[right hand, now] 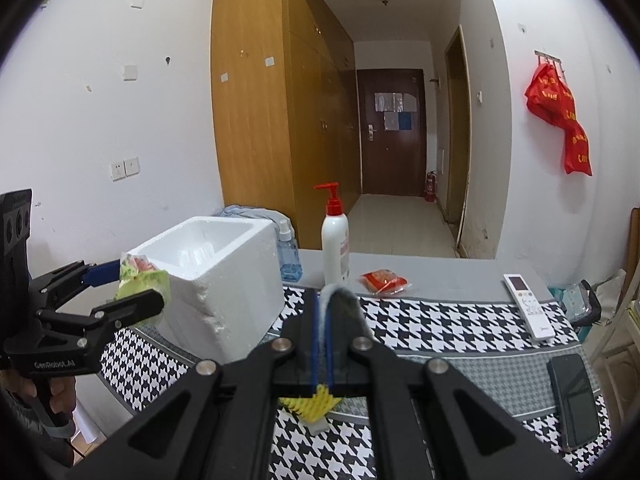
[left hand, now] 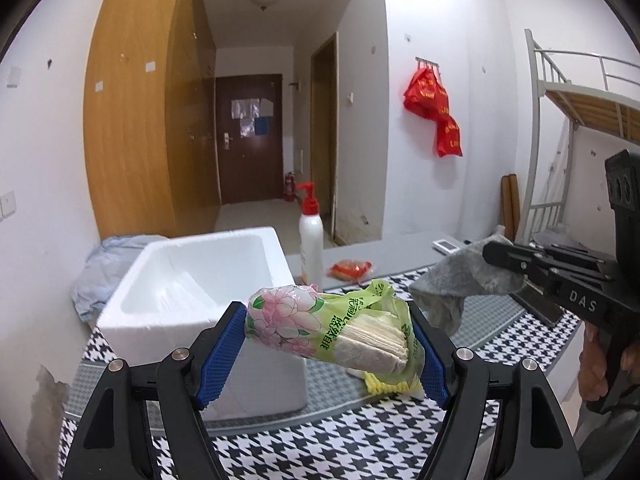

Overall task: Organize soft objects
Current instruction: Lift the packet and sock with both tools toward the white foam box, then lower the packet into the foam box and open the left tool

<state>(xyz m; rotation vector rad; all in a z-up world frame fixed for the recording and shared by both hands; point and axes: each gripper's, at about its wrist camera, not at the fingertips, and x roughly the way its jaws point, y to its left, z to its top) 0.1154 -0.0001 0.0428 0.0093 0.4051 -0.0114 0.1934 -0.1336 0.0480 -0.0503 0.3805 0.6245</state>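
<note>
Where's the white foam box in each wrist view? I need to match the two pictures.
Left wrist: foam box left of centre, just behind the left gripper and its tissue pack.
Right wrist: foam box left of centre, beside that gripper.
Shared landmark: red-pump white bottle, right of the box.

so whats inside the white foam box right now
The foam box shows only bare white walls and ridged floor; its near corner is hidden by its own wall and the tissue pack.
</note>
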